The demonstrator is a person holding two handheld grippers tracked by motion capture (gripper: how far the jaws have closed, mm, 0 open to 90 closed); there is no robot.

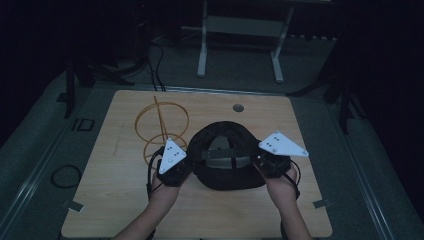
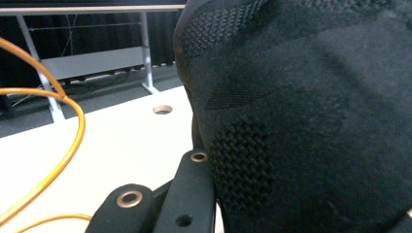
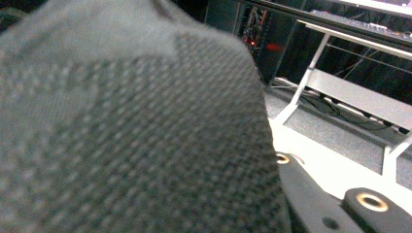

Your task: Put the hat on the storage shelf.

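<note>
From the high view, a black knitted fabric cap [image 1: 227, 157] lies opening-up on the light wooden table [image 1: 115, 200], with the left gripper [image 1: 187, 167] and right gripper [image 1: 260, 164] each clamped shut on opposite rims. The left gripper view adds the mesh weave and a yellow wire-hoop stand [image 2: 73, 141] beside it.

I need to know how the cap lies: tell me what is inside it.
The black cap lies opening-up on the table. Inside show its dark lining and a grey adjusting strap across the opening. The deeper crown is too dark to read, and the table beneath is covered.
</note>
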